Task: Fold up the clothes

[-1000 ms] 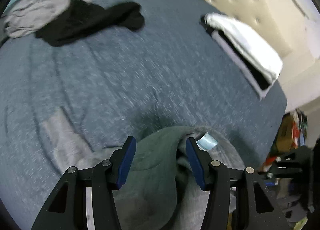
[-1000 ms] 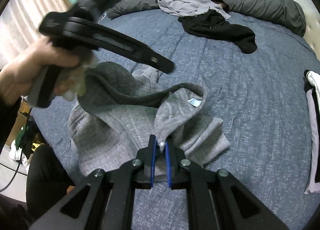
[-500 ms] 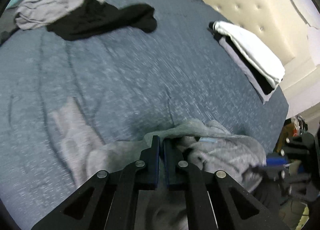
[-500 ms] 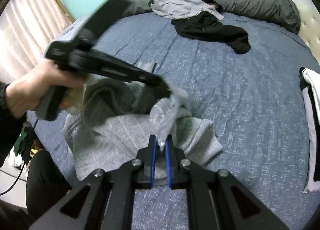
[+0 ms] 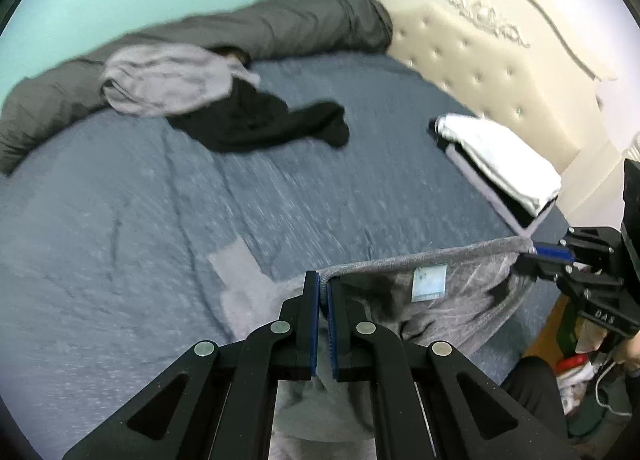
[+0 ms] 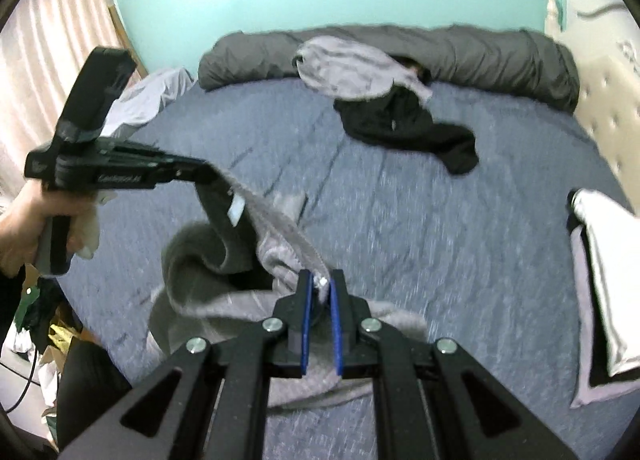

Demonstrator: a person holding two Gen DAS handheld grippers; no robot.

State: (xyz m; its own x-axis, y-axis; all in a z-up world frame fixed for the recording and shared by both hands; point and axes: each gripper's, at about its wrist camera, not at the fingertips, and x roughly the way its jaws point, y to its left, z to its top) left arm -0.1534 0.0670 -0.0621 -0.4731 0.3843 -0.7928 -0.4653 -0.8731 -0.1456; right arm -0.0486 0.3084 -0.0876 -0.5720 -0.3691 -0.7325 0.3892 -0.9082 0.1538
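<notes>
Folding is only partly done: far on the bed [image 6: 400, 244] a light grey top [image 6: 352, 64] and a black garment [image 6: 408, 128] lie crumpled, while a folded stack [image 6: 600, 284] sits at the right. Near me, the left gripper [image 5: 323, 284] and right gripper [image 6: 321, 284] are each clamped on the grey sweatshirt [image 5: 460, 300], its neck edge stretched between them and its body sagging onto the near bed edge, not yet folded.

Grey sweatshirt [image 5: 460, 300], heathered blue bedspread [image 5: 140, 200], black garment [image 5: 256, 124].

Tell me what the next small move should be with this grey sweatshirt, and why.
Probably lift both grippers a little higher. The left gripper and right gripper each pinch the grey sweatshirt at its neckline, which is stretched between them, but its body lies bunched on the bed.
</notes>
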